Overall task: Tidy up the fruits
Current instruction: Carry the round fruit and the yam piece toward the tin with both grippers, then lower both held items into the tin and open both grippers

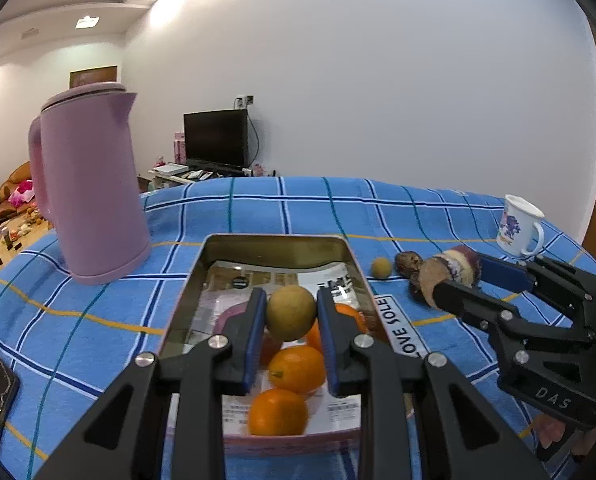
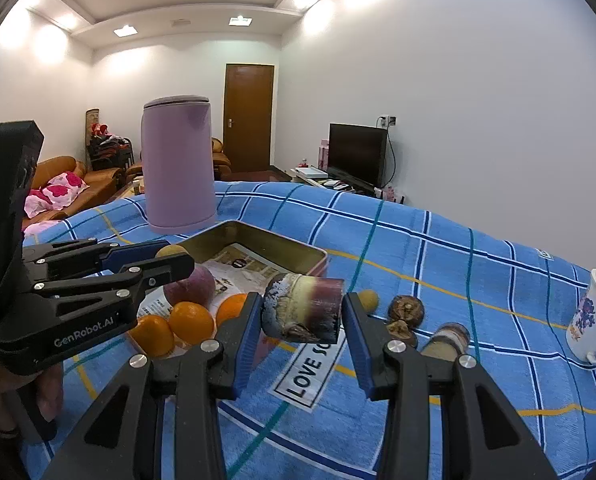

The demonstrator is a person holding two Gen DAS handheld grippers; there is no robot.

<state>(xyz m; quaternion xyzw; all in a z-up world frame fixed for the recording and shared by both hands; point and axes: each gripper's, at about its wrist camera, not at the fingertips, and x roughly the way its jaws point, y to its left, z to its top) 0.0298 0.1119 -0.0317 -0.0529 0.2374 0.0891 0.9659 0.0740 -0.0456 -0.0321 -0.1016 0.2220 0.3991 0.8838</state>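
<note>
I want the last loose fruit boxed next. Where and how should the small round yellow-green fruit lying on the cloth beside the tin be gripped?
Grip the small yellow-green fruit across its widest middle, probably from above. It is round, so any pair of opposite sides serves, but the tin wall and the brown fruits flank it closely.

Each camera sits just behind its own gripper and looks forward and a little down along the fingers, close over the blue checked cloth (image 1: 298, 208).

The left one hangs right above the tin (image 1: 193, 280), facing the white wall, with the pink jug (image 1: 89, 188) near on its left and the TV (image 1: 216, 138) beyond. The right gripper (image 1: 454, 280) comes in from its right edge.

The right one stands further right and is turned leftward, looking down the room to the door (image 2: 249, 118) and sofa (image 2: 57, 176). The left gripper (image 2: 173, 256) crosses its left side.

Both views share the tin (image 2: 314, 258), jug (image 2: 176, 164), TV (image 2: 356, 154), mug (image 1: 518, 226) (image 2: 590, 316) and "LOVE SOLE" label (image 1: 402, 328) (image 2: 310, 368).
</note>
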